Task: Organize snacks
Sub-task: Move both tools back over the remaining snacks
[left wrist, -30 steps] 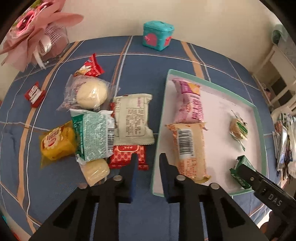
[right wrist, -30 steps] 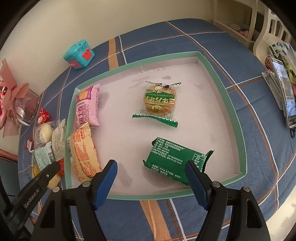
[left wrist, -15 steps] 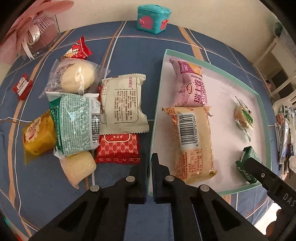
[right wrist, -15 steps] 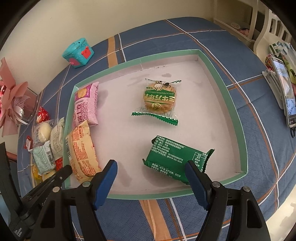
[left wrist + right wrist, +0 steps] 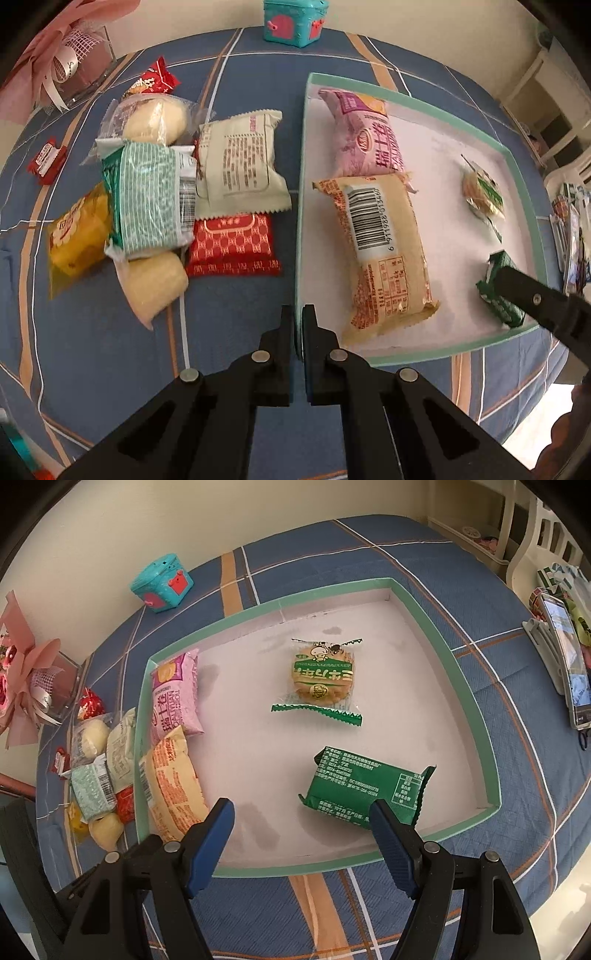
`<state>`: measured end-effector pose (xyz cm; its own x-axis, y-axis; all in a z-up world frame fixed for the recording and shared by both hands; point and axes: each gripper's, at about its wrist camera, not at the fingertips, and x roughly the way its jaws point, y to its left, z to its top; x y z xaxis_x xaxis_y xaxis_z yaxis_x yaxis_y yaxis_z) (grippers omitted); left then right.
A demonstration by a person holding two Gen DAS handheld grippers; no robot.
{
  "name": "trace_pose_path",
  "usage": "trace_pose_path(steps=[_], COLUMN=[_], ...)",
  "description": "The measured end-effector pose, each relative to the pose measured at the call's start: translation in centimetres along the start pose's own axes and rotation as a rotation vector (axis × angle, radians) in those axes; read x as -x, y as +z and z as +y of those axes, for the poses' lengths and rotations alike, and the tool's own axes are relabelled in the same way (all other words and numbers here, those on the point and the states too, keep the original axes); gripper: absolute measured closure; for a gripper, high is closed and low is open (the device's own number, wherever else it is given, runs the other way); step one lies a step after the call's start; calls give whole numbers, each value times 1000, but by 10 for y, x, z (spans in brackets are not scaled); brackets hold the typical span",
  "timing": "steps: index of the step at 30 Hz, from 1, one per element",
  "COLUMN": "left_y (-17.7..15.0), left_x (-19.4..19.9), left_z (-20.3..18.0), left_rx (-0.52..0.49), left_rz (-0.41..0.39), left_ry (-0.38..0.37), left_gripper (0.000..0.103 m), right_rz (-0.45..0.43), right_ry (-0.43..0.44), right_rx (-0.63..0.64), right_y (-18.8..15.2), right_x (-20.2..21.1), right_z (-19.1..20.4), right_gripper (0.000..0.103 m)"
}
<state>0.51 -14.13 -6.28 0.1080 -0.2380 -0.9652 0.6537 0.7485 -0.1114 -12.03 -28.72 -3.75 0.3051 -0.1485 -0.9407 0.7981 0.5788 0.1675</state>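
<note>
A white tray with a green rim (image 5: 300,206) (image 5: 476,716) holds a pink roll pack (image 5: 364,136), an orange roll pack (image 5: 384,254), a round biscuit (image 5: 321,675) and a green pack (image 5: 362,790). My left gripper (image 5: 298,321) is shut on the tray's left wall near its front corner. Left of the tray lie loose snacks: a red pack (image 5: 232,245), a cream pack (image 5: 240,162), a green-striped pack (image 5: 147,201), a yellow pack (image 5: 79,230) and pale buns (image 5: 155,278). My right gripper (image 5: 301,834) is open and empty over the tray's front edge.
A teal toy box (image 5: 293,20) stands at the far edge. A pink bouquet in a clear box (image 5: 70,55) is at the far left. Small red sweets (image 5: 48,162) lie on the blue cloth. A phone on a stand (image 5: 565,657) is at the right.
My left gripper has moved forward to the tray's left wall and closed on it. The right gripper has barely moved and stays open.
</note>
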Motion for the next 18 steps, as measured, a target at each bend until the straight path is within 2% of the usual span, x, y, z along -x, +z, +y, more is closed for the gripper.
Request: trace_pose_path(steps=[10, 18], left_y=[-24, -24], left_x=[3, 17], left_z=[-10, -5], left_rx=[-15, -3], left_rz=[30, -11], left_ry=[-16, -41], left_gripper=[97, 97], right_rz=[21, 39], right_ry=[-9, -20], right_rx=[8, 21], right_y=[-7, -11], right_x=[2, -1], right_z=[6, 6], right_gripper=[25, 25])
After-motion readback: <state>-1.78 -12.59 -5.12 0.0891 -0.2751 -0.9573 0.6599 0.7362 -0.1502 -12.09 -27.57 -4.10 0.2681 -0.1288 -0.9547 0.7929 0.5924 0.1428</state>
